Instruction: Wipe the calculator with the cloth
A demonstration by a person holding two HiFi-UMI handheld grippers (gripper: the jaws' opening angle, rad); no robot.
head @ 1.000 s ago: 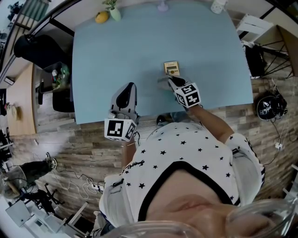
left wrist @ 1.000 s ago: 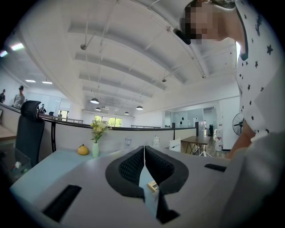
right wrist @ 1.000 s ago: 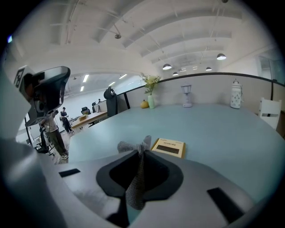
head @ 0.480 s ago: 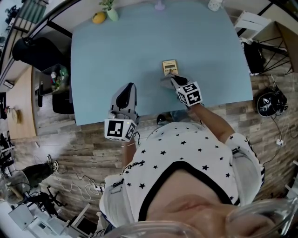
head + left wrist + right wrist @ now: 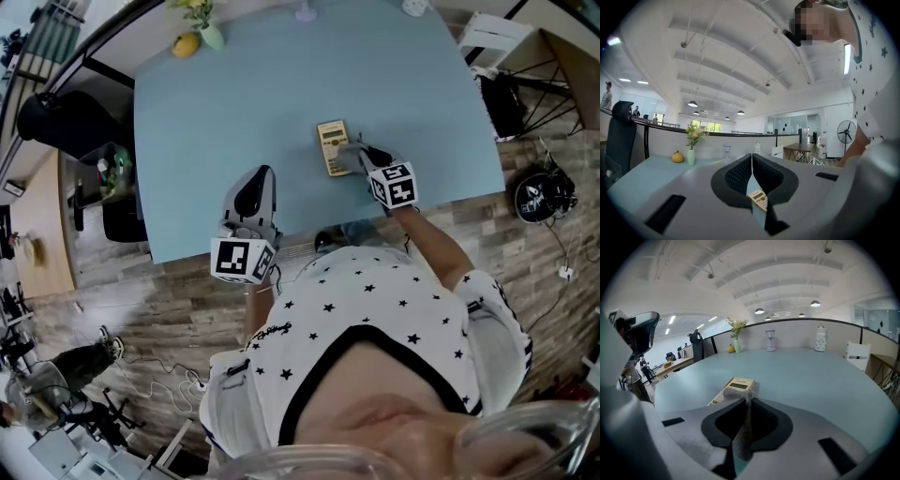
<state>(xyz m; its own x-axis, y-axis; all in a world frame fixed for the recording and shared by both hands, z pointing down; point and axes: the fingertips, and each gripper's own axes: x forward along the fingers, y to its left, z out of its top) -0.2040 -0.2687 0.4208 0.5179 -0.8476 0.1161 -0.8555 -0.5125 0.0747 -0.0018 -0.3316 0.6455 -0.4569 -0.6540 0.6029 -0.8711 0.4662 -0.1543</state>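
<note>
Right gripper (image 5: 747,404) is clamped on the grey cloth (image 5: 742,437). The cloth's free wad sits on the near end of the calculator (image 5: 738,383), which lies flat mid-table on the blue table (image 5: 811,376).

Looks like mid-wipe. Next move: drag the wad along the face toward the display with light downward pressure. Nothing pins the calculator, so it may skate.

Left gripper (image 5: 752,159) has jaws together, empty, at the near table edge, well apart from the calculator; it could brace it.

Vase (image 5: 736,346), yellow fruit (image 5: 731,349) and white jar (image 5: 820,344) stand at the far edge, out of the path.
</note>
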